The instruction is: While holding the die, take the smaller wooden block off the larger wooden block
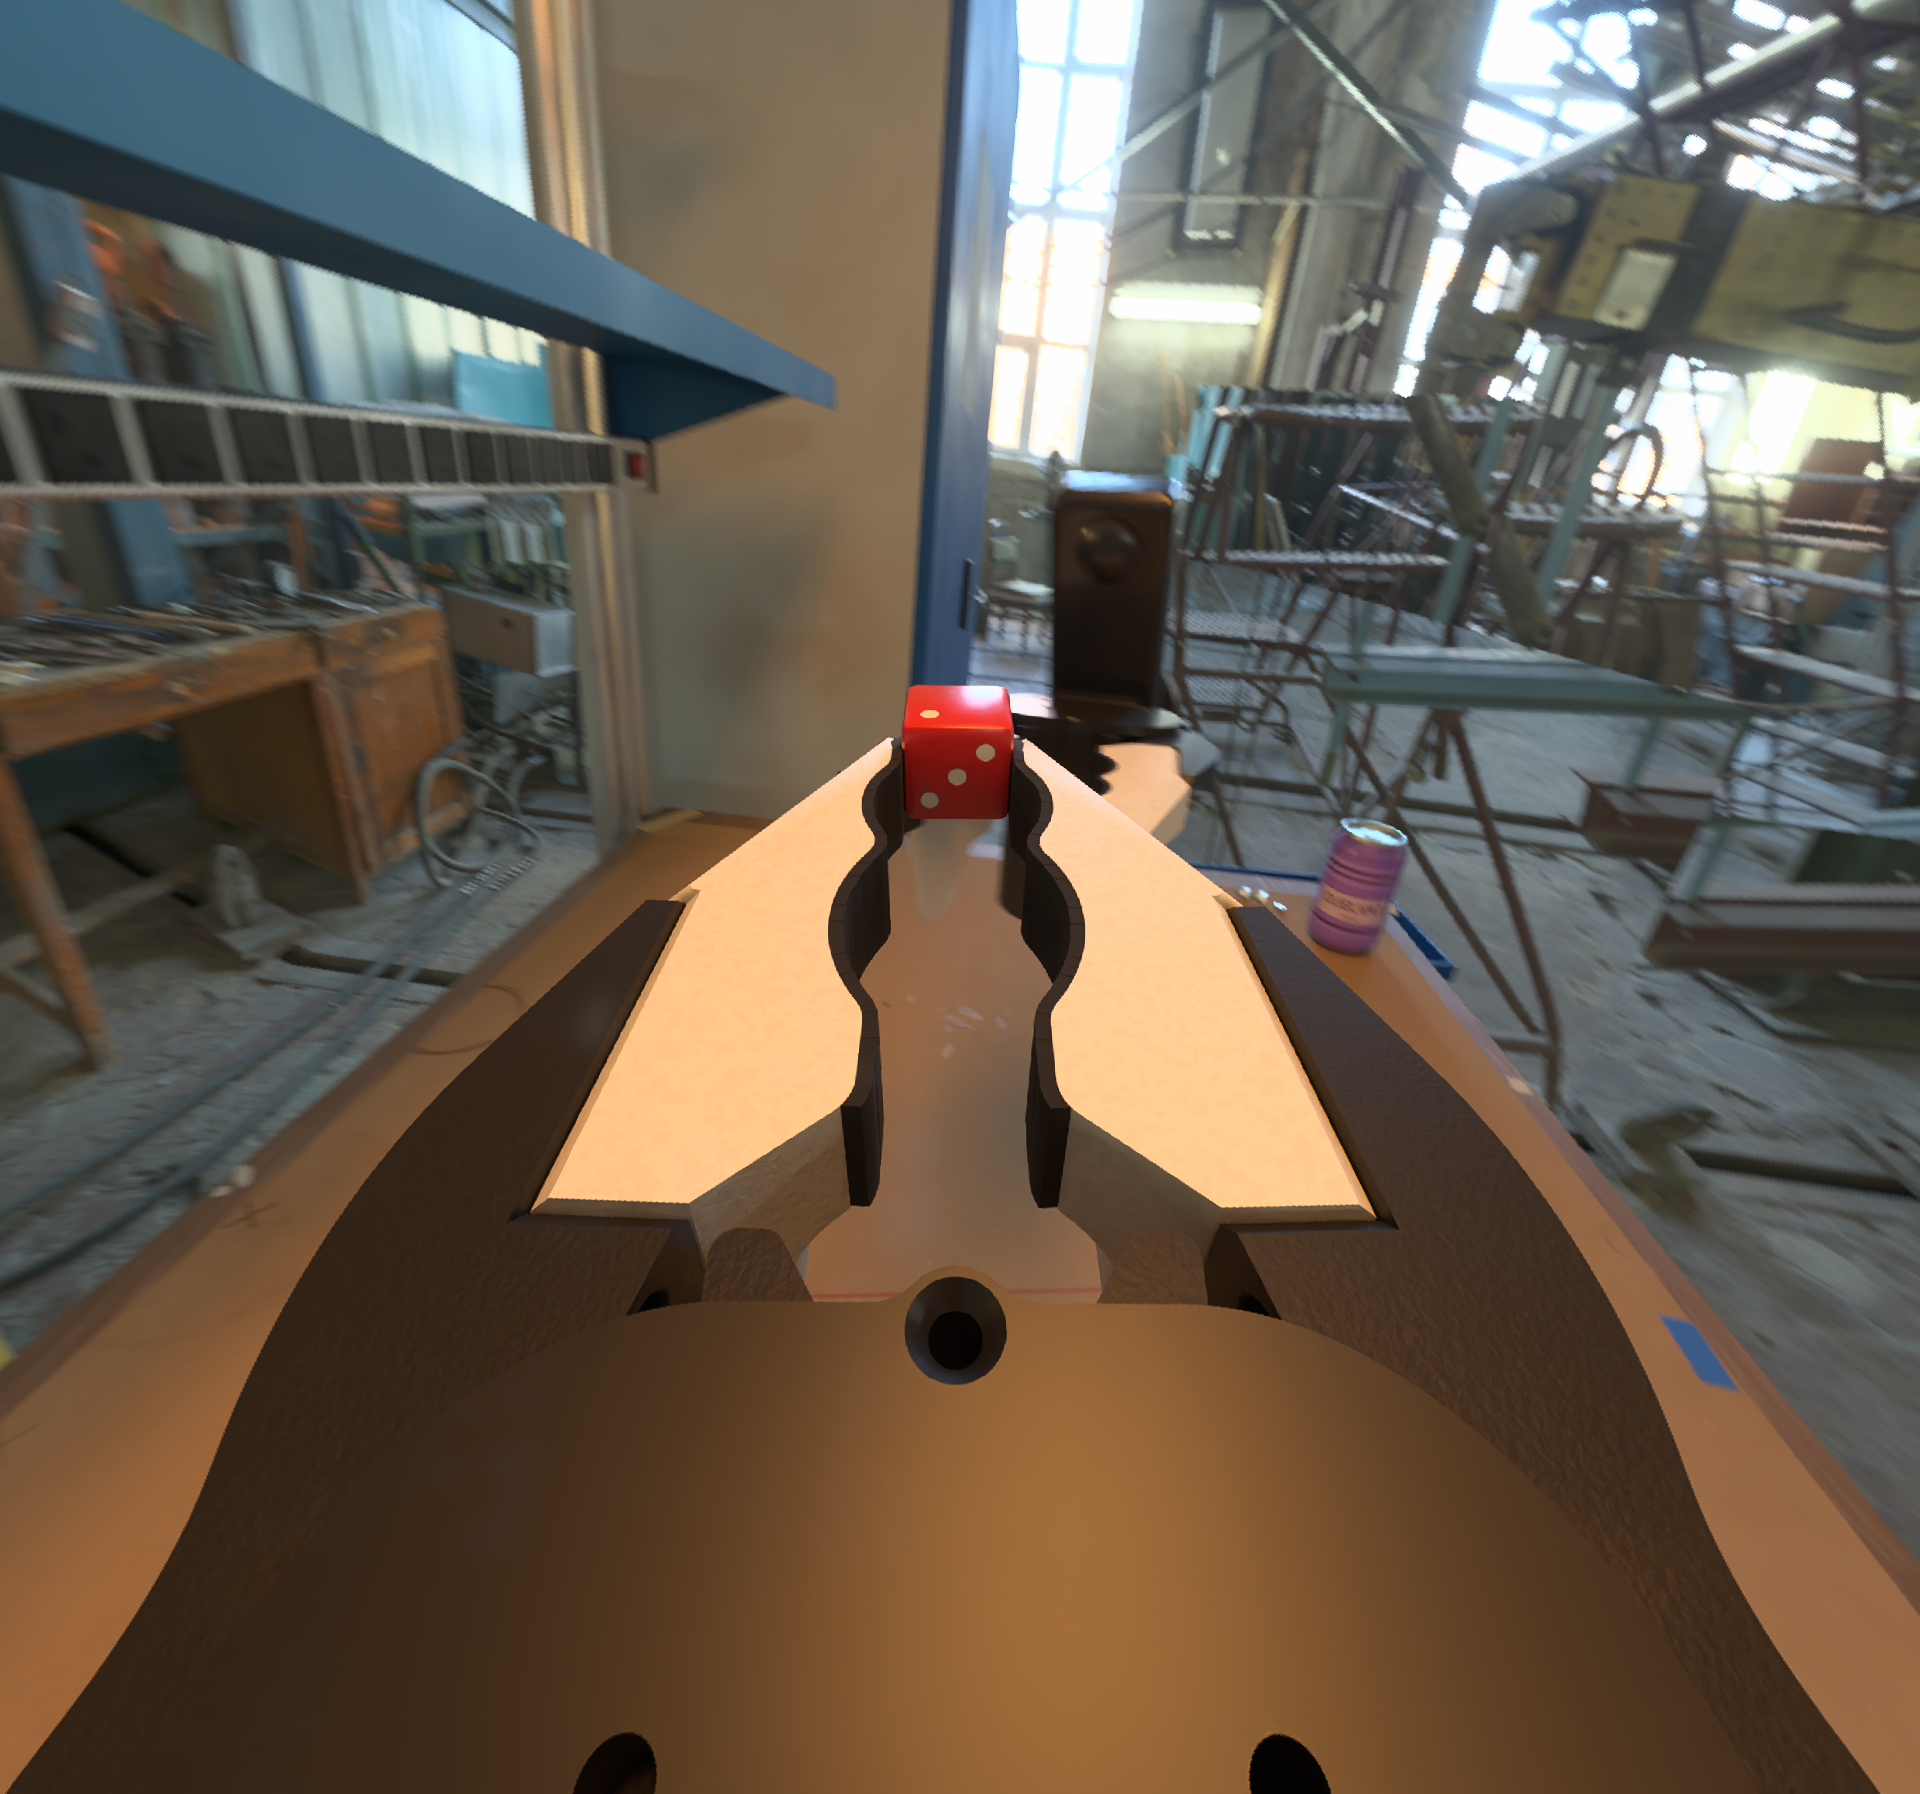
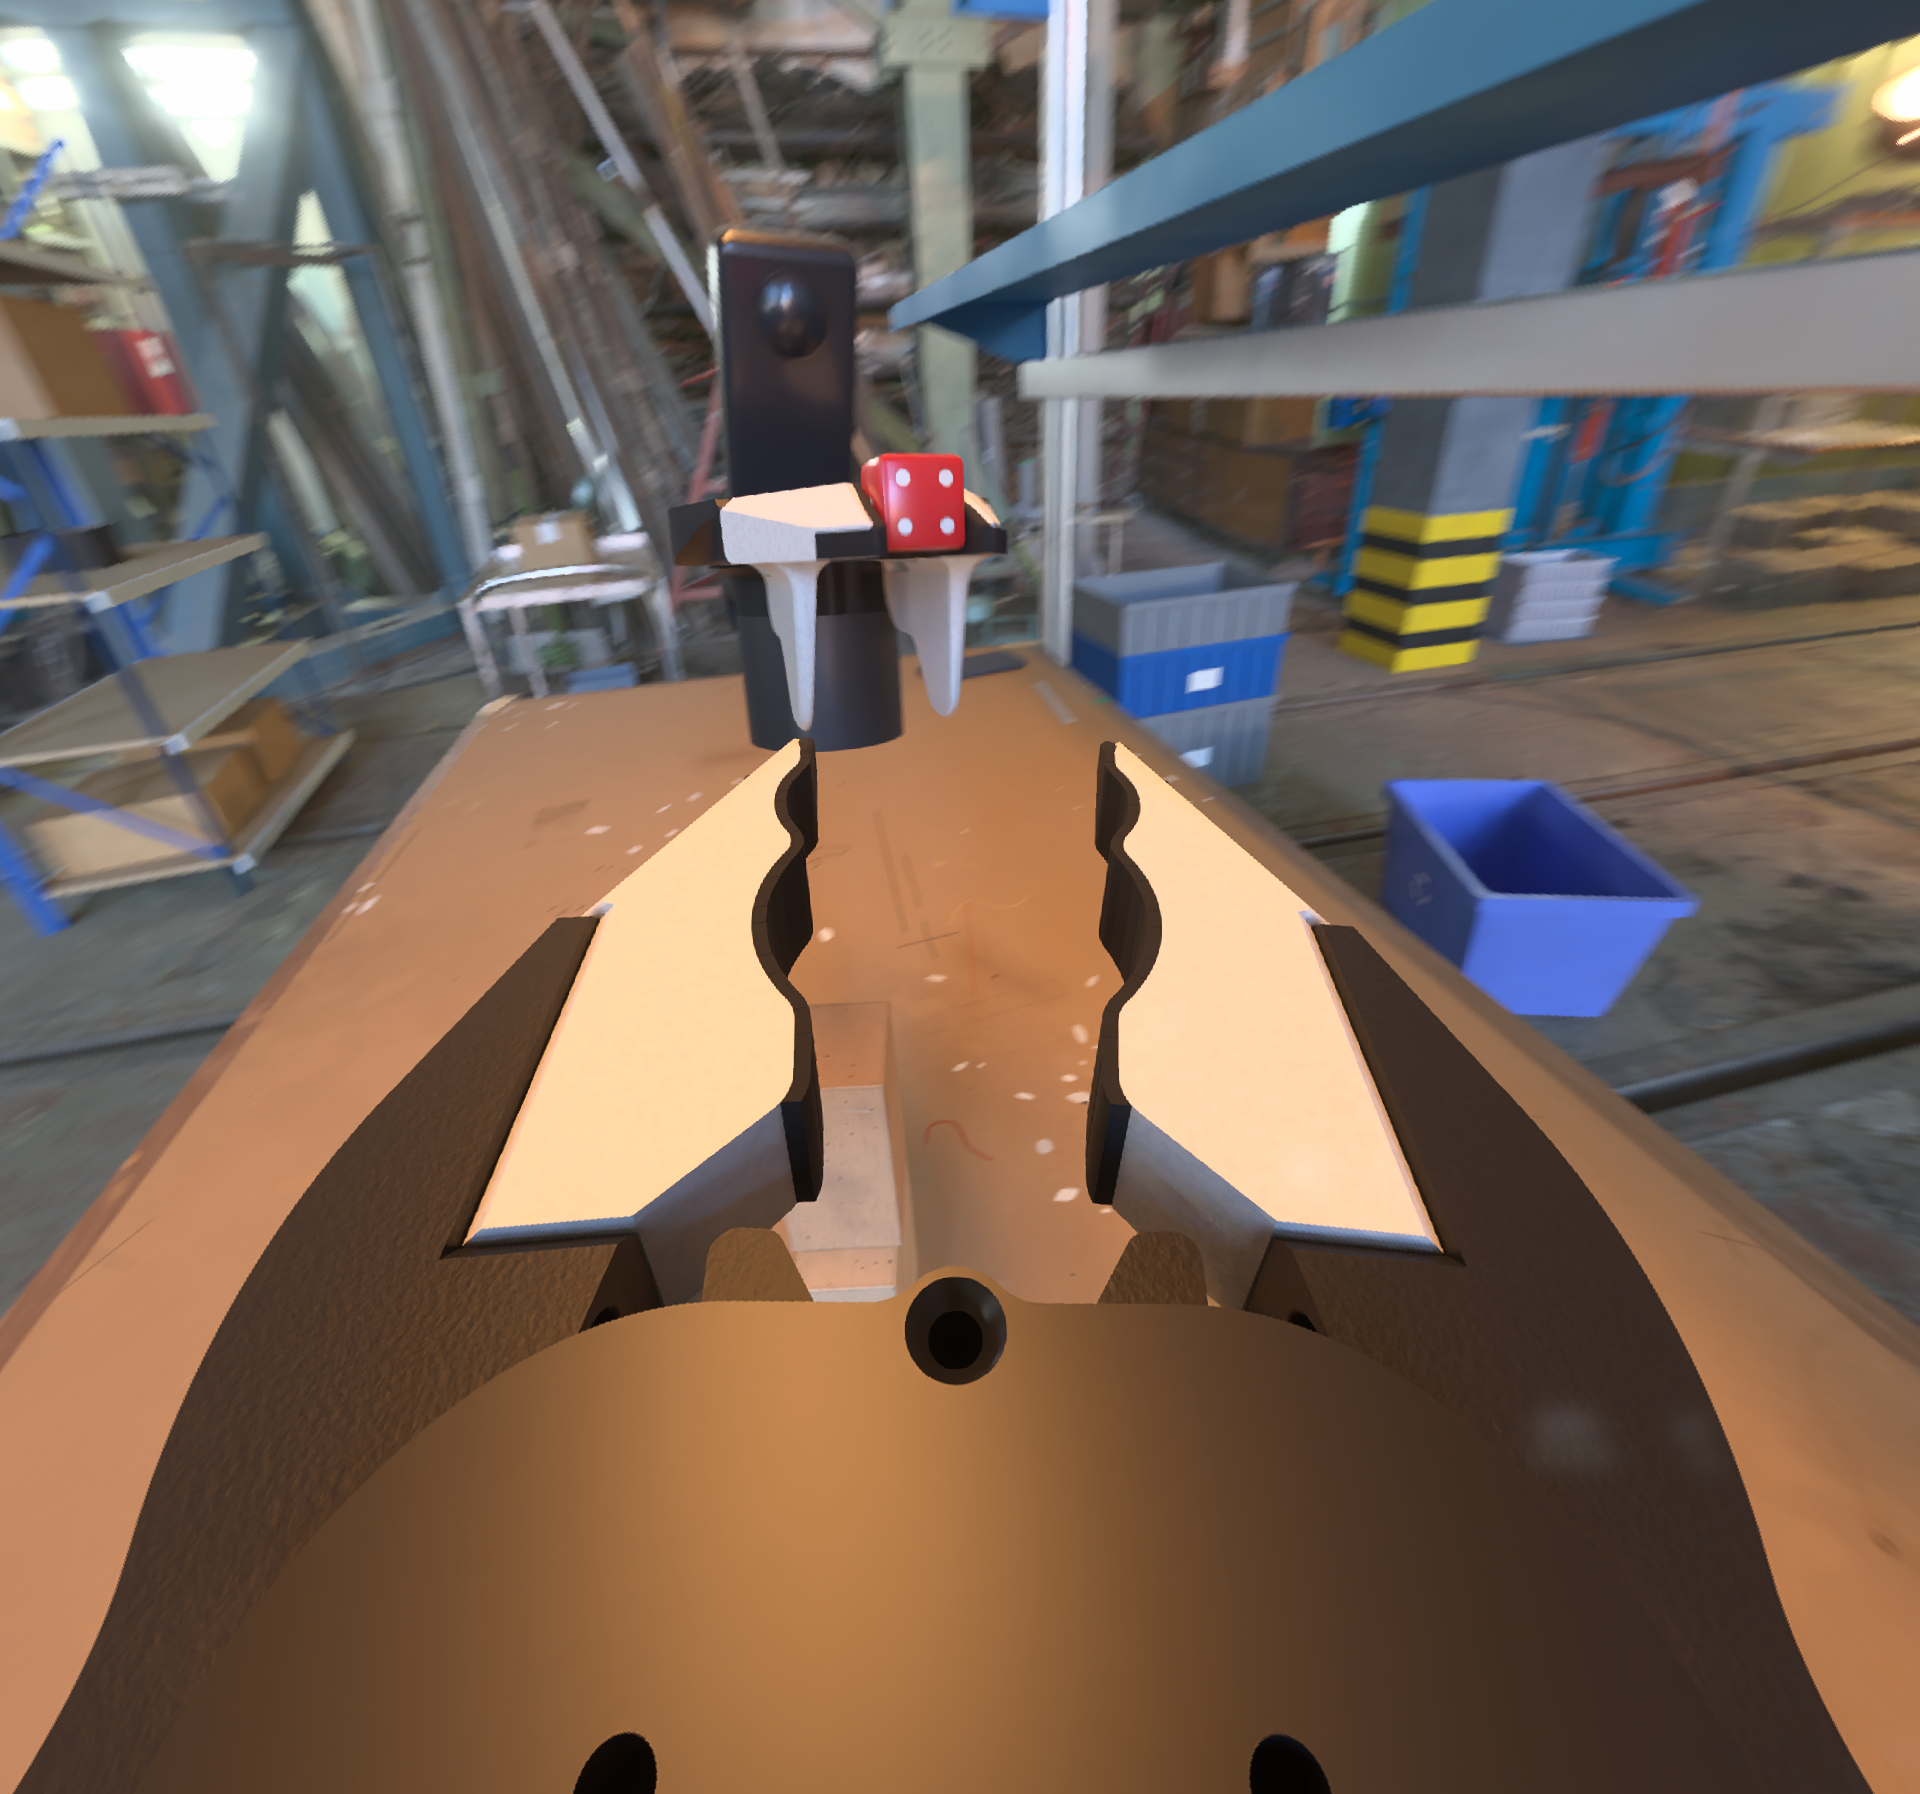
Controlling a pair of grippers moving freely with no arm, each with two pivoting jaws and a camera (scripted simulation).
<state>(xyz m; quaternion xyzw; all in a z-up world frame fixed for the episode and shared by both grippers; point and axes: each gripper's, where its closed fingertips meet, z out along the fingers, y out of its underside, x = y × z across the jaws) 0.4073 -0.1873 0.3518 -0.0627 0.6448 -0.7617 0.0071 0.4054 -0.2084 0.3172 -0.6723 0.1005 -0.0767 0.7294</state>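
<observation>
Your left hand-held gripper (image 1: pixel 957 757) fills the lower half of its own view, fingers drawn in tight on the red die (image 1: pixel 957 752), which sits pinched right at the fingertips (image 1: pixel 883 768), lifted clear of the bench (image 1: pixel 312 1277). Die face toward that camera has three white pips; one pip visible on top.

Behind the die, part of your right hand-held gripper (image 1: pixel 1117 601) shows, dark body upright. Purple can (image 1: pixel 1356 887) stands near the bench's right edge, slightly tilted in the frame.

Right wrist view: your right hand-held gripper (image 2: pixel 956 757) has its fingers spread wide, nothing between them. Below and between the fingers, close to the left finger (image 2: pixel 800 965), two pale wooden blocks lie on the bench (image 2: pixel 623 809): the smaller wooden block (image 2: pixel 854 1162) resting on the larger wooden block (image 2: pixel 852 1043), touching, both low in the frame and partly hidden by the gripper body.

Farther off in that view the left hand-held gripper (image 2: pixel 920 539) faces you with the die (image 2: pixel 920 503), four pips showing. Blue bin (image 2: pixel 1527 892) sits on the floor off the bench's right side.
</observation>
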